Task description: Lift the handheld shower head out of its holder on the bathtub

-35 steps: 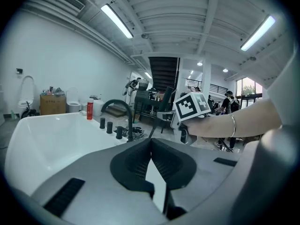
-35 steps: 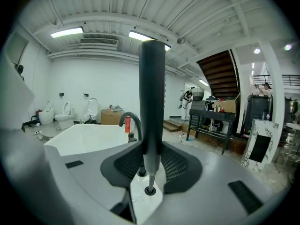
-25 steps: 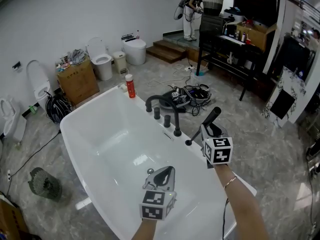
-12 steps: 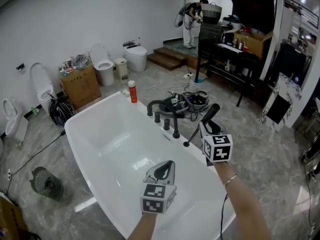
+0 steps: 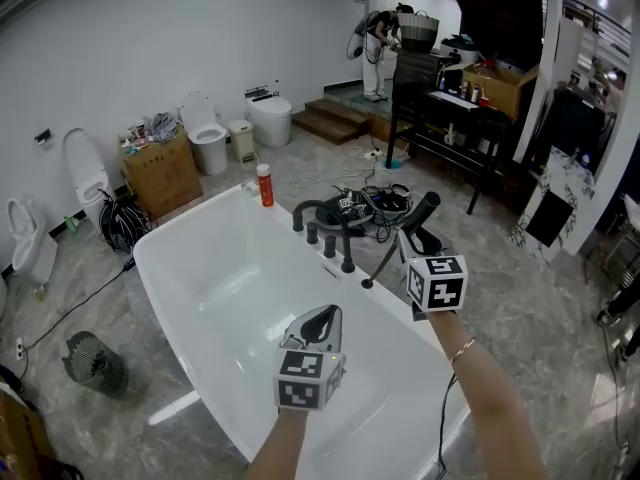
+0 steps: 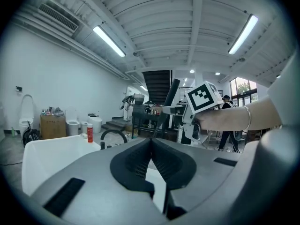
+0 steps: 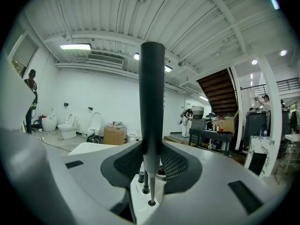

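right gripper (image 7: 152,165) grips the shower head (image 7: 152,102) above the right rim of the tub (image 5: 230,268); left gripper (image 6: 151,161), jaws closed and empty, hovers over the tub.

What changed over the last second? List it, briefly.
Both hands rose away from the bathtub. The right gripper, shut on the shower head, carried it higher, apparently drawing more hose out of the rim. The left gripper rose alongside it, shut and empty. Nothing was taken hold of or let go. The faucet and red bottle stayed put.
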Motion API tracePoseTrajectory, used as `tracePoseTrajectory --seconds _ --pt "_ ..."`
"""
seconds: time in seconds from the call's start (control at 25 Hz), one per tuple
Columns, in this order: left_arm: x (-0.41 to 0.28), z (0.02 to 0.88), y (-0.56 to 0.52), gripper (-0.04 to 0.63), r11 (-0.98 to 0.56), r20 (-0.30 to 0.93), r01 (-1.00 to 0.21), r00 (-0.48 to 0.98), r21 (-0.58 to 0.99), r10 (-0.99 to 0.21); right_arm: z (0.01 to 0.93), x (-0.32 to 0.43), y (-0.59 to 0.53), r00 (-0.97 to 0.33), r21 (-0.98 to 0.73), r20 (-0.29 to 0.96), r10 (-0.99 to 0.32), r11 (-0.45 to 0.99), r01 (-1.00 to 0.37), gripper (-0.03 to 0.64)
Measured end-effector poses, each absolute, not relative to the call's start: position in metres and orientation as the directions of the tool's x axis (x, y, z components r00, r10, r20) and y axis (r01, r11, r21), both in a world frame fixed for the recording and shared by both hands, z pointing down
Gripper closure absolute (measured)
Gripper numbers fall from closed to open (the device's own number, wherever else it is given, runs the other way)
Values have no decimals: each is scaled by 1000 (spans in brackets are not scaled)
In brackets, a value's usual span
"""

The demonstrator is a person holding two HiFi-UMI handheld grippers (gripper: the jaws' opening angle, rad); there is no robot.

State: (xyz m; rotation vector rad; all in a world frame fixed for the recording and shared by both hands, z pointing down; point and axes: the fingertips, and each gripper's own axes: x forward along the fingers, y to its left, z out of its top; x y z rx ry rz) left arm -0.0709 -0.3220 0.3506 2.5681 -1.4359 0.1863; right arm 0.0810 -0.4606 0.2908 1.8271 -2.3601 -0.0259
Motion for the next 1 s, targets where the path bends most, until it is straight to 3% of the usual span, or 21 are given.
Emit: tracePoseTrajectory --seconds 1.0 --pt "-79 309 -302 575 -508 165 -857 516 92 -841 253 69 -428 -276 121 93 -957 286 -951 494"
